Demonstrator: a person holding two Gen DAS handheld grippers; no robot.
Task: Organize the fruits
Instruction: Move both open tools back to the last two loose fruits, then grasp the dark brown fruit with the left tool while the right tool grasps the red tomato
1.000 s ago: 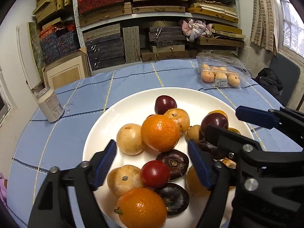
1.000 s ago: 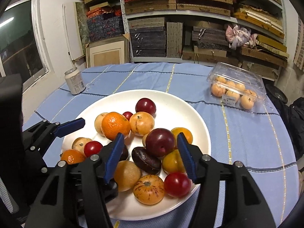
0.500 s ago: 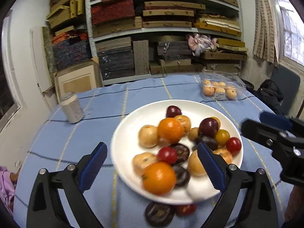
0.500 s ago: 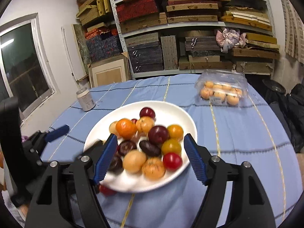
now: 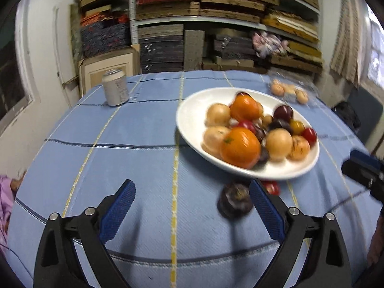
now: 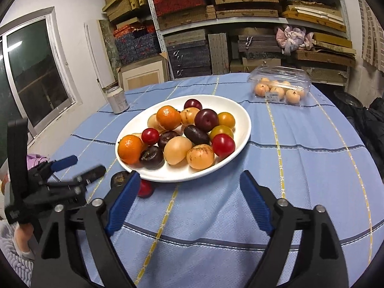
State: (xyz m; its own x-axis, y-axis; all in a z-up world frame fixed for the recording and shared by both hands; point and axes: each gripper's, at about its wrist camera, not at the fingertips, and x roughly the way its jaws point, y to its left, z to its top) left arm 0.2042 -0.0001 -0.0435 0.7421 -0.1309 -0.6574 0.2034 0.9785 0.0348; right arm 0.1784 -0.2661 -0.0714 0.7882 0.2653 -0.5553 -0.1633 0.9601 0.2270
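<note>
A white plate (image 6: 242, 112) heaped with oranges, plums, pale yellow and dark fruits stands on the blue tablecloth. In front of it on the cloth lie a dark purple fruit (image 5: 234, 200) and a small red fruit (image 5: 272, 187), which also show in the right wrist view as the dark fruit (image 6: 118, 178) and the red fruit (image 6: 145, 189). My left gripper (image 5: 190, 187) is open over bare cloth, left of the plate (image 5: 189, 120). My right gripper (image 6: 189, 177) hovers just short of the plate, its jaws opening with nothing between them. The left gripper (image 6: 81, 166) shows at the left.
A metal can (image 5: 115, 87) stands at the table's far left. A clear clamshell box (image 6: 279, 86) of pale orange fruits sits at the far right. Shelves stacked with boxes fill the back wall. A window is at the left, and dark bags lie at the right.
Both grippers have pulled back from over the plate toward the table's near side and their jaws have spread wider. A dark fruit and a red fruit now lie on the cloth before the plate.
</note>
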